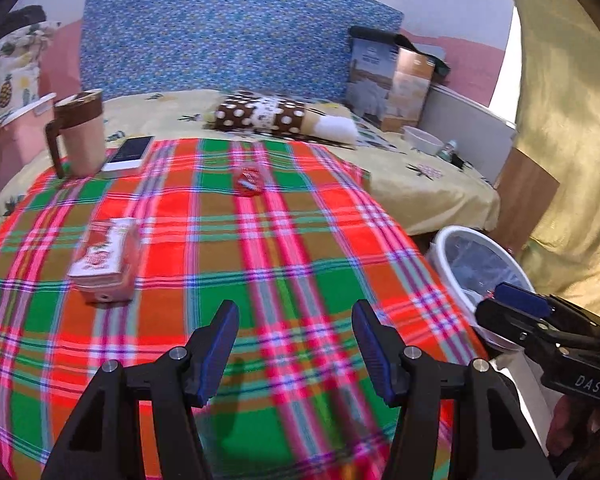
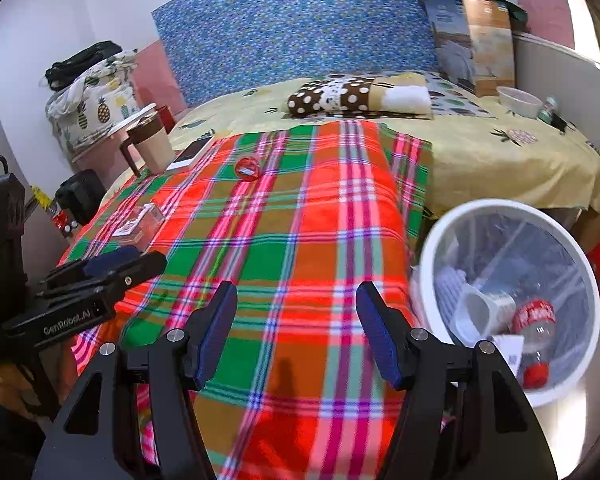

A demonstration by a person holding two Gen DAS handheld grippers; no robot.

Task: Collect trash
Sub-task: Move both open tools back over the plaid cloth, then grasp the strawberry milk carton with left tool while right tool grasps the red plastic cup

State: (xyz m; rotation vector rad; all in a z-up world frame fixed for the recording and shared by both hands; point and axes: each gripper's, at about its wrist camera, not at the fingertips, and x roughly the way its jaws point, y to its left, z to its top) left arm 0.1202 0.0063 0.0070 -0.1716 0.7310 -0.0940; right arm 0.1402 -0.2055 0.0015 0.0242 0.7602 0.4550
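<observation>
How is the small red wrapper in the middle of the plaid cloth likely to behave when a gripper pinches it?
The red wrapper looks crumpled and thin, so it probably crushes flat and weighs almost nothing. Its shiny surface may slip between pads. Lying on soft plaid cloth, fabric could get pinched too.

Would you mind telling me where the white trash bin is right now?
The white trash bin stands off the right edge of the plaid blanket, low on the right in both views, beside the right gripper.
</observation>
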